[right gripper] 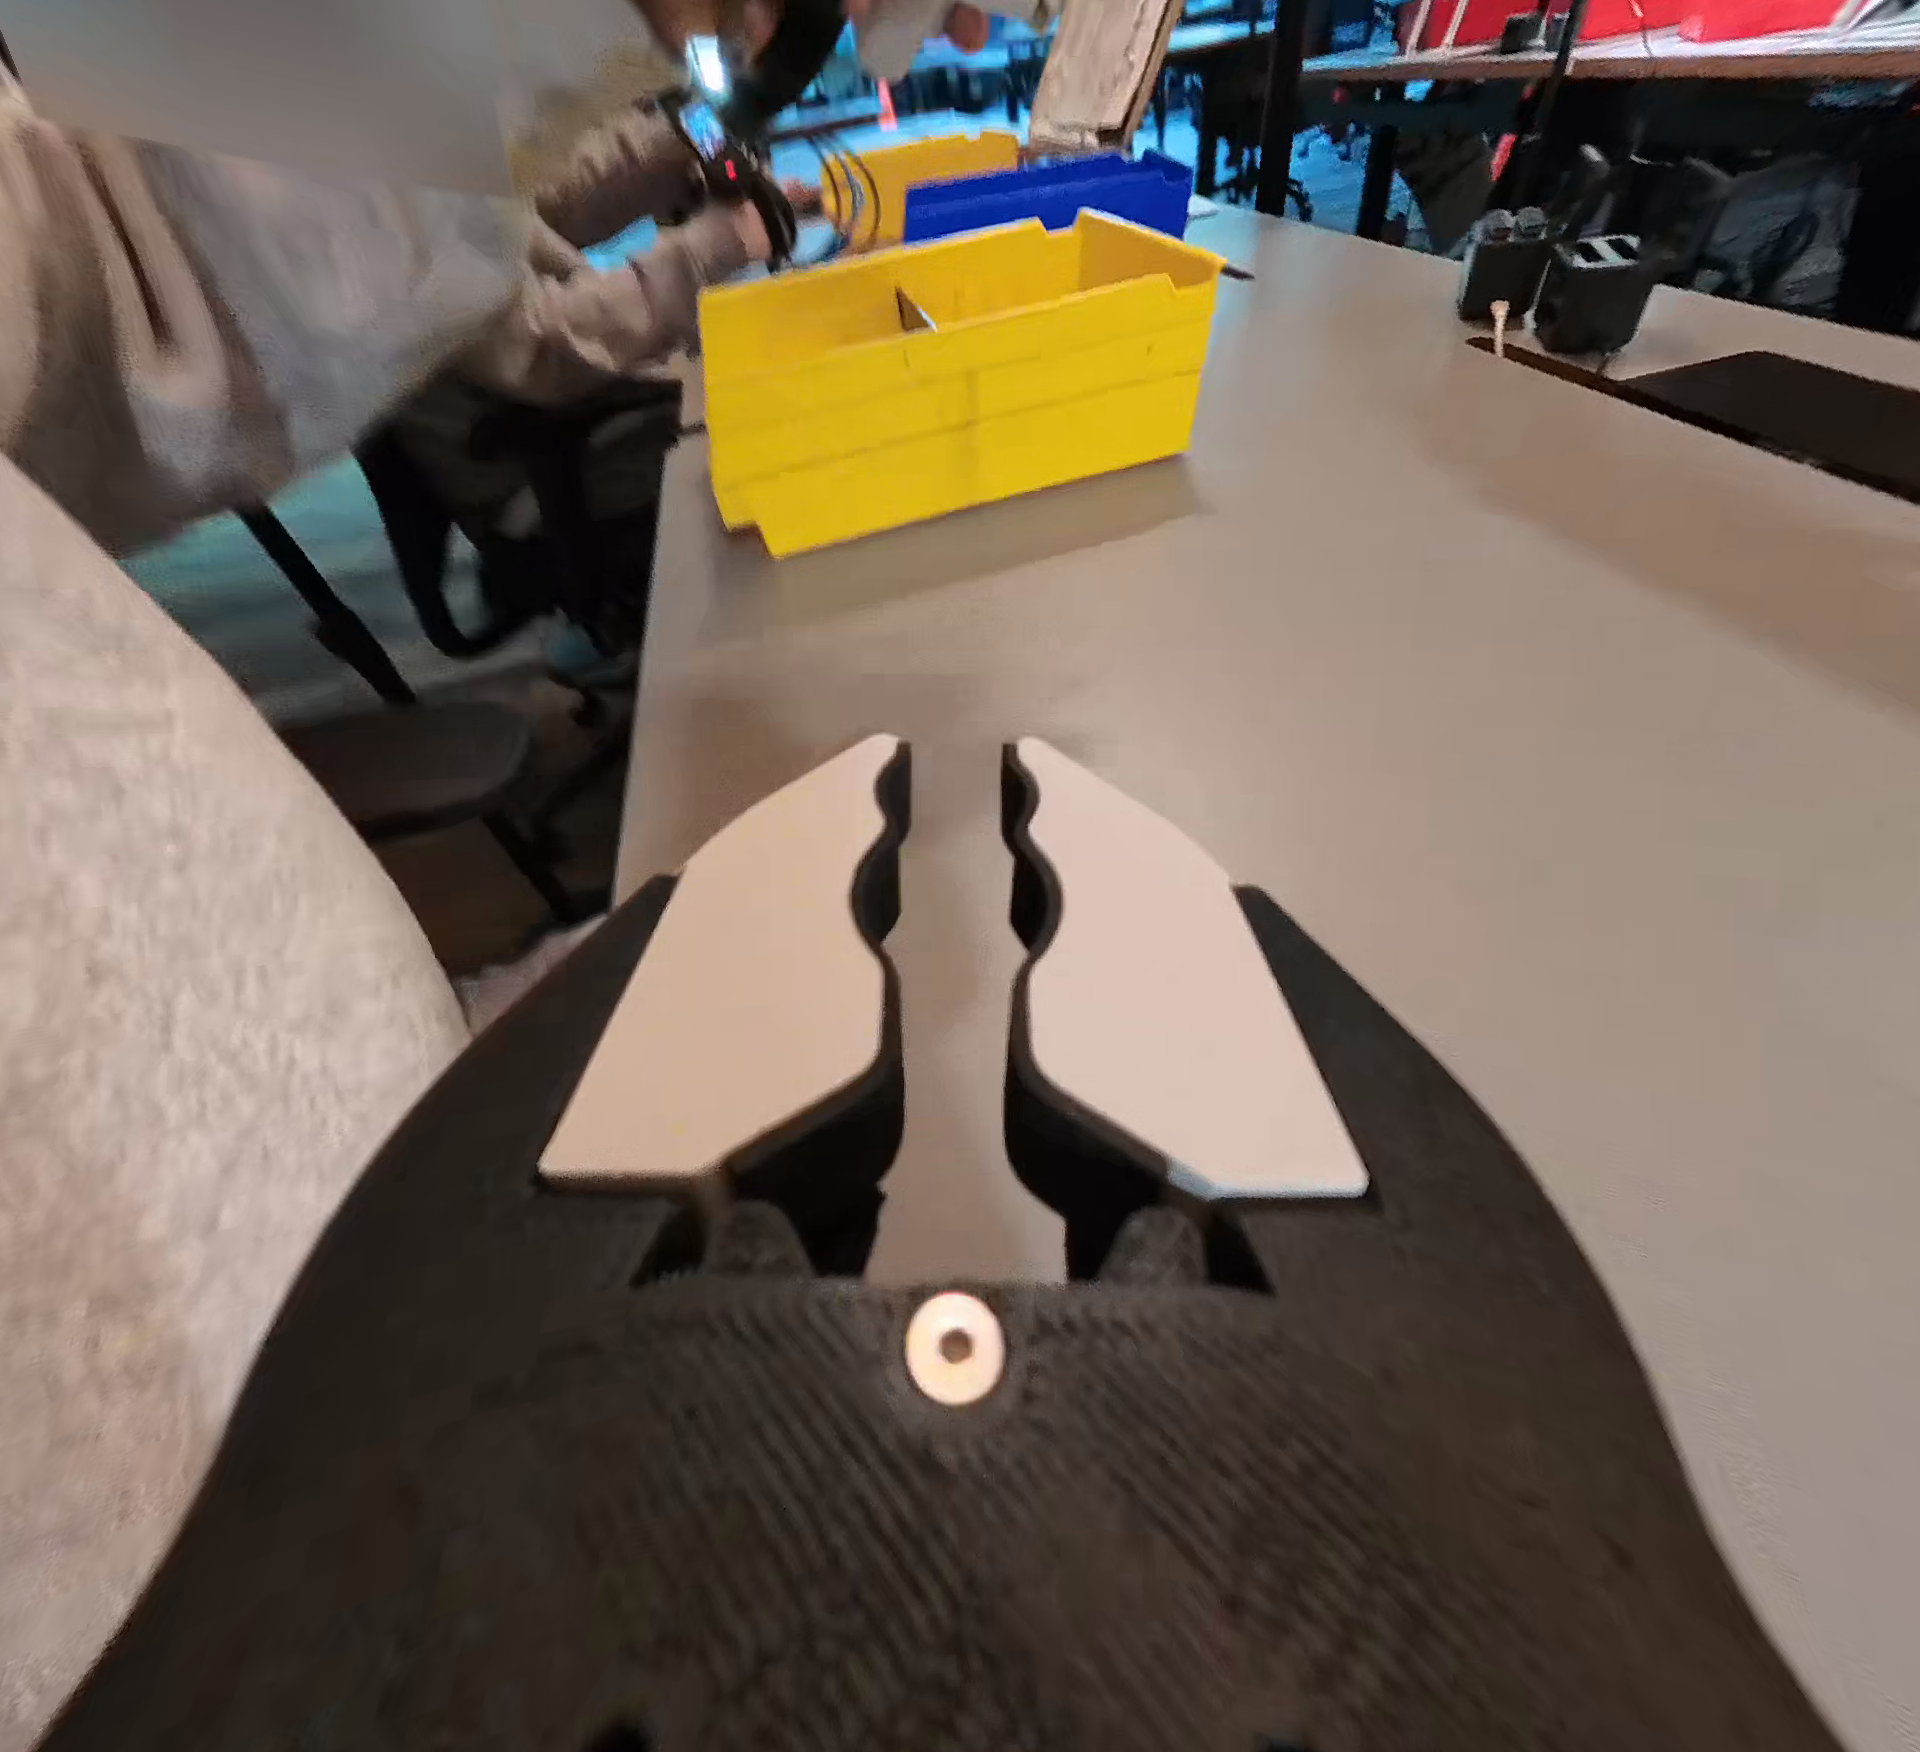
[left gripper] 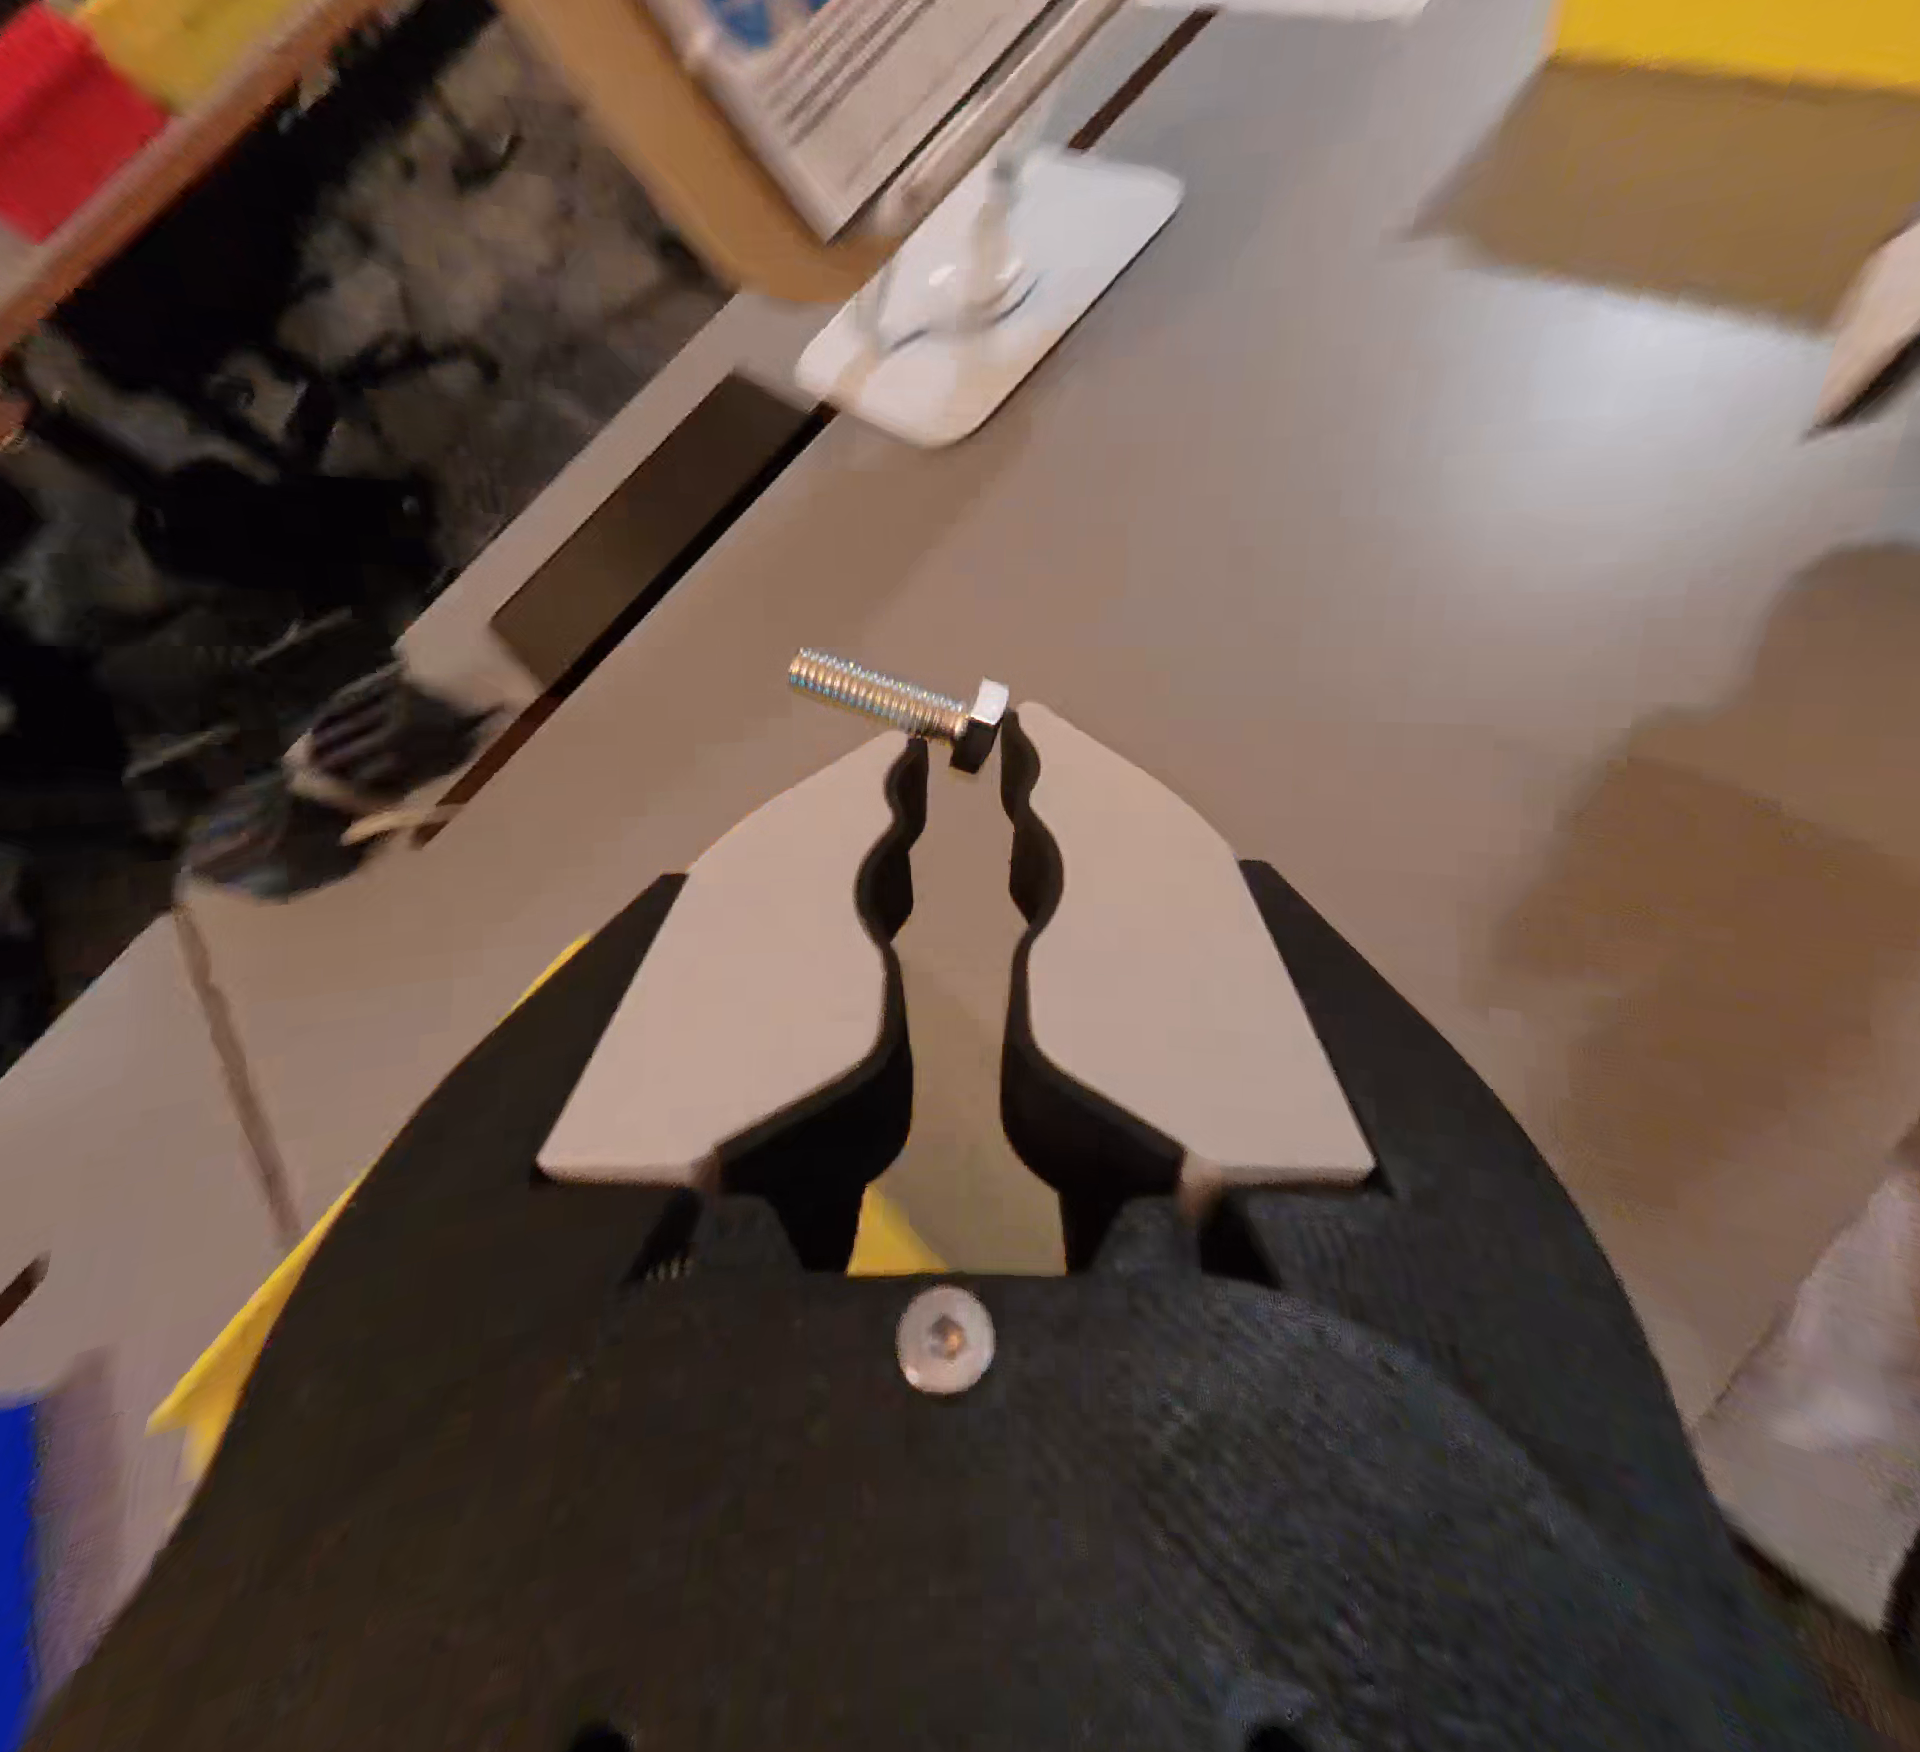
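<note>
- Workshop room, grey matte surface (right gripper: 1403,663); cluttered shelves with red and yellow bins far left in the left wrist view, much of it motion-blurred.
- Left hand-held gripper (left gripper: 956,736): fingers almost closed, a narrow gap between them; small silver hex-head bolt with threaded shank (left gripper: 899,705) pinched by its head at the very tips.
- Bolt lies crosswise, shank sticking out left past the left fingertip, clear above the surface. Only the tips catch the head, so the hold looks shallow.
- Judgement: keep the squeeze steady and move smoothly; a jerk could twist the bolt out.
- White flat stand base with a clear post (left gripper: 987,300) sits far beyond the bolt, carrying a printed board.
- Right hand-held gripper (right gripper: 956,757): fingers slightly parted, nothing between them, low over the bare surface.
- Yellow plastic divided parts bin (right gripper: 956,393) far ahead, well apart from the right fingers; blue plastic bin (right gripper: 1049,196) behind it.
- Grey-sleeved person at left; black holders (right gripper: 1558,279) far right.
</note>
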The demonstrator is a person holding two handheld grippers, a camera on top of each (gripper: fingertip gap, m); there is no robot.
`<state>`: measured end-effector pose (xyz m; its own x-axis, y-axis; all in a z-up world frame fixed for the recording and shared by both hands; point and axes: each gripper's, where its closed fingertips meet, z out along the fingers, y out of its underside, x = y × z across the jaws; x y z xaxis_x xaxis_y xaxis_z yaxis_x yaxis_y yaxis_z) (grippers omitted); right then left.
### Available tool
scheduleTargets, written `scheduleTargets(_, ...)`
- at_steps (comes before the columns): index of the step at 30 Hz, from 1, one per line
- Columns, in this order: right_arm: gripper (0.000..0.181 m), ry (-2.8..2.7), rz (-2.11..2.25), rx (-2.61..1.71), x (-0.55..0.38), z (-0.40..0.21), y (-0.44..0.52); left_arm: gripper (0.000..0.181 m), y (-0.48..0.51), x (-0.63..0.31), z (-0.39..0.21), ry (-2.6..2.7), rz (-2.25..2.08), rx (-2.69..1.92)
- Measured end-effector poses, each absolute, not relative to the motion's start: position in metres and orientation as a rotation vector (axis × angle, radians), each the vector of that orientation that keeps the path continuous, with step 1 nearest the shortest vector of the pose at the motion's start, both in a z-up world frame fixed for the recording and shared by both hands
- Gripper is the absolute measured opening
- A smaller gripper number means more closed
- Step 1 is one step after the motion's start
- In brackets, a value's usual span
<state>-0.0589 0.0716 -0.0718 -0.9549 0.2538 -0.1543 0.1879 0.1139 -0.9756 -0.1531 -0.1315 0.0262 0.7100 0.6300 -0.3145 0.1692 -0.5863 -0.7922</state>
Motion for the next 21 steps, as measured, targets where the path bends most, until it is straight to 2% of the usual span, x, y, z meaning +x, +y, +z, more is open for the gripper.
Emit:
scheduleTargets(4, 0.027, -2.218, 2.016, -0.573, -0.068, -0.077, 0.089, 0.016, -0.031, -0.121, 0.001, -0.518, 0.669, -1.999)
scheduleTargets(9, 0.027, -2.096, 2.121, -0.672, -0.084, -0.067, 0.114, 0.015, 0.061, -0.107, -0.052, -0.564, 0.514, -1.846)
scheduleTargets(13, 0.025, -2.075, 2.131, -0.710, -0.102, -0.076, 0.130, 0.016, 0.089, -0.109, -0.082, -0.590, 0.575, -1.824)
scheduleTargets(17, 0.024, -2.088, 2.089, -0.703, -0.116, -0.084, 0.146, 0.014, 0.102, -0.102, -0.084, -0.557, 0.563, -1.728)
scheduleTargets(21, 0.025, -2.092, 2.251, -0.799, -0.112, -0.082, 0.147, 0.011, 0.110, -0.094, -0.101, -0.459, 0.516, -1.802)
